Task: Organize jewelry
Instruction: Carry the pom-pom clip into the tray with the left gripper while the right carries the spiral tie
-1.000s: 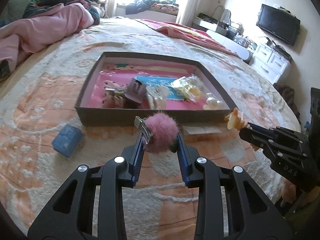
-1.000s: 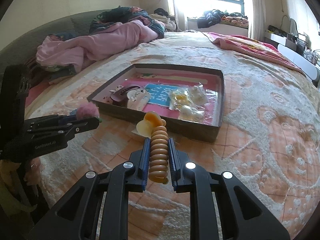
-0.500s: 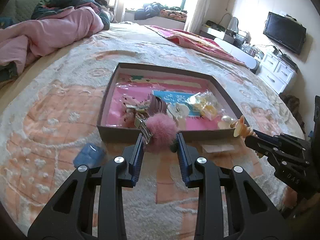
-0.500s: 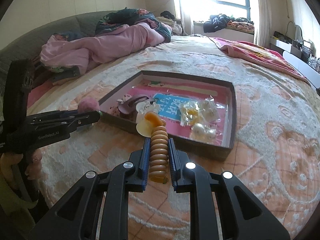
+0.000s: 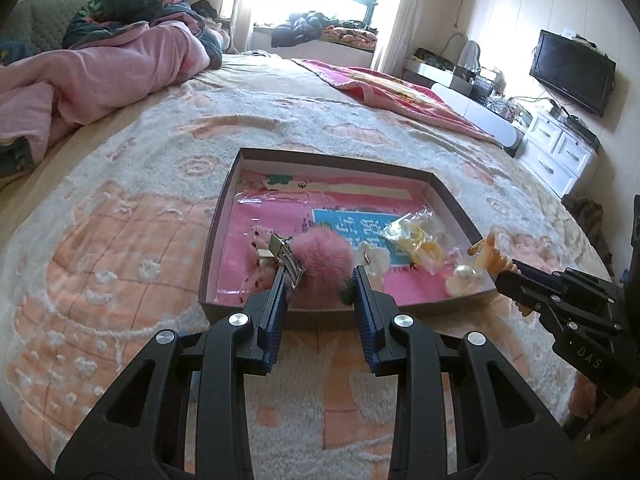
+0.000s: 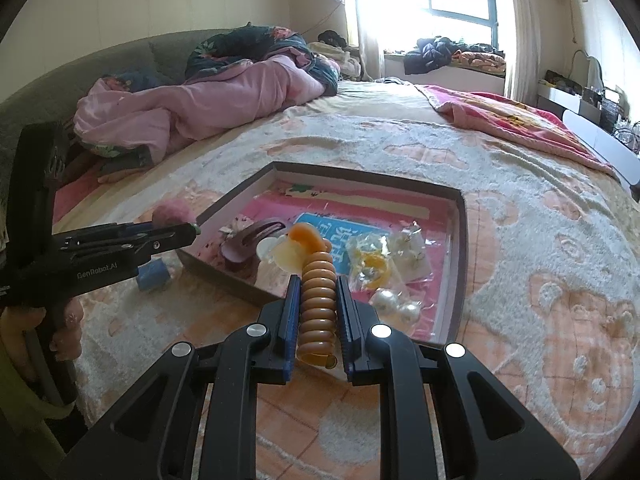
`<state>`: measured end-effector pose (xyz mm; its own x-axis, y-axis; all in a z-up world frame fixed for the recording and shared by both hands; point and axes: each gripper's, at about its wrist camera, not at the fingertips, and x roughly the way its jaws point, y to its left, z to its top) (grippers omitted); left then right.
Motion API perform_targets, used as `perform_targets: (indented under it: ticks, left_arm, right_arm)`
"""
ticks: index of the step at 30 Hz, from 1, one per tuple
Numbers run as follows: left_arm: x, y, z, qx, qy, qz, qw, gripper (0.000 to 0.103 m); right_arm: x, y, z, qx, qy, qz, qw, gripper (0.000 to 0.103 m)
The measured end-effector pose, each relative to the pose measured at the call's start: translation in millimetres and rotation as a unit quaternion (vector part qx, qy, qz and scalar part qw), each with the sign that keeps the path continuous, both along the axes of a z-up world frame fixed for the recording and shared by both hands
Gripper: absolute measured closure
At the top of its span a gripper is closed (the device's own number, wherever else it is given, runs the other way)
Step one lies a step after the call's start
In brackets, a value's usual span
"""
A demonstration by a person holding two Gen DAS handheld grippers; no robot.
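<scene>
A shallow brown box (image 5: 224,200) with a pink lining lies on the bed and also shows in the right wrist view (image 6: 462,248). My left gripper (image 5: 320,276) is shut on a pink pom-pom hair clip (image 5: 320,256), held over the box's near edge. My right gripper (image 6: 318,284) is shut on an amber coiled hair clip (image 6: 318,292) with a yellow flower end, held above the box's near edge. Inside the box lie a purple hair clip (image 6: 248,244), bagged yellow jewelry (image 6: 372,268) and pearls (image 6: 394,304).
A small blue box (image 6: 151,276) lies on the patterned bedspread left of the brown box. A pink quilt (image 5: 88,76) is heaped at the far left. A pink blanket (image 5: 400,92) lies beyond the box. White drawers and a TV (image 5: 572,72) stand at the right.
Both grippers have risen and moved forward toward the box, each still holding its clip. The pom-pom clip now hangs over the box's near edge.
</scene>
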<state>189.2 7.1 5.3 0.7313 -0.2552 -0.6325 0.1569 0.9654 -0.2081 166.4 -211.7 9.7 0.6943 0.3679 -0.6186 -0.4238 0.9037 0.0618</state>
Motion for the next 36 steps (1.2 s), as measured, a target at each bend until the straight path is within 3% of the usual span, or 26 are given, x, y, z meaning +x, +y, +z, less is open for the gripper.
perform_targets:
  ticks: [21,36]
  left_arm:
    - [43.5,-30.1,7.1,-0.004,-0.010,-0.027,0.9996,0.079]
    - [77.0,-48.6,-5.2,-0.013,0.000,-0.051,0.9986,0.079]
  right_arm:
    - [42.3,-29.6,3.7,-0.003,-0.008,-0.049,0.999,0.086]
    - [81.7,-26.7,-15.0,-0.011,0.010,-0.059,0.998,0.086]
